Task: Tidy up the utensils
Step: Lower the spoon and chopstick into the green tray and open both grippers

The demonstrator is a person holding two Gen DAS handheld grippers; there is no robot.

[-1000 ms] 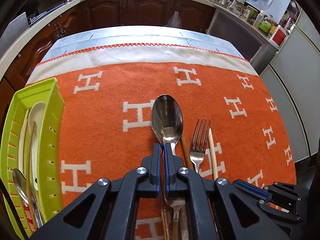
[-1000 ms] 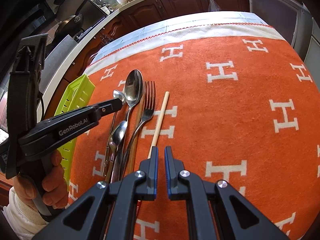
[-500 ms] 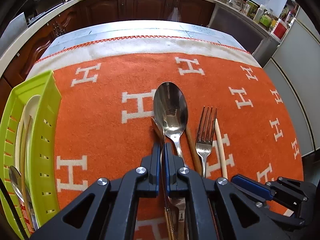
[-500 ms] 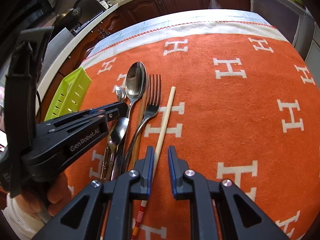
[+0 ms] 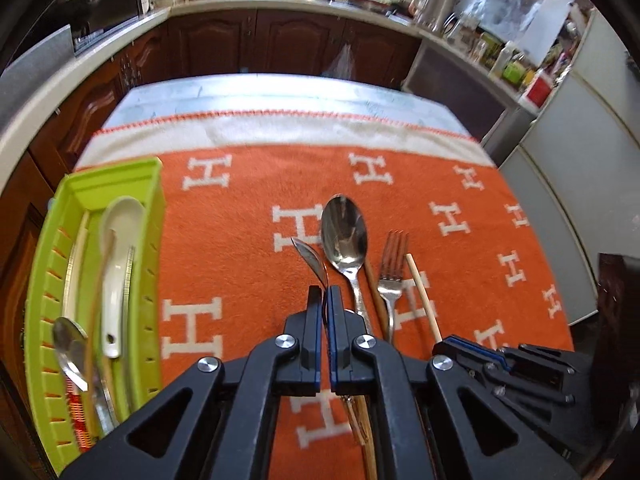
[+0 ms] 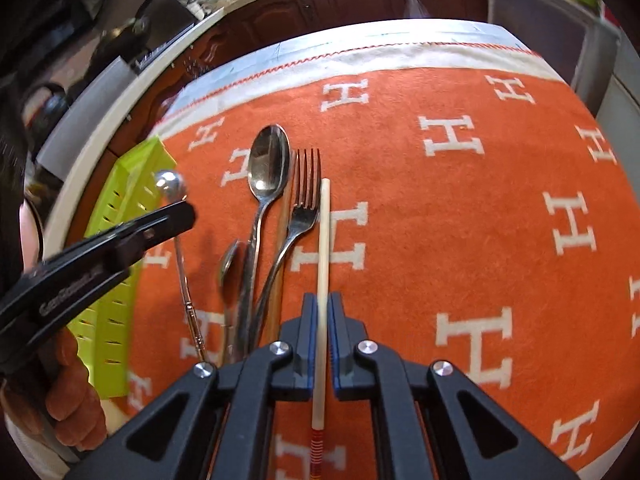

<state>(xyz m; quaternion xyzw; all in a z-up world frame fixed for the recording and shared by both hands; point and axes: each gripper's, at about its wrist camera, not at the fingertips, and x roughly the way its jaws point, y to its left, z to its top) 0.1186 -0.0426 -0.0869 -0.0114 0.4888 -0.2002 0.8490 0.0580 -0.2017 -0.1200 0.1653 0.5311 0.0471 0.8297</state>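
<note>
A lime-green tray (image 5: 152, 216) sits at the far left of the worktop, already holding a white spoon (image 5: 120, 240) and other cutlery. Just right of it, the left hand-held gripper (image 5: 324, 304) is clamped on a small spoon (image 5: 310, 258), lifted clear of the orange blanket (image 5: 240, 272) and nearest the tray. Next lie a large spoon (image 6: 266, 168) and a fork (image 6: 306, 196), parallel. Rightmost, the right hand-held gripper (image 6: 322, 312), angled steeply down, has just closed on a pale chopstick (image 6: 324, 236) (long axis pointing straight away from it), so the tray lies leftward
</note>
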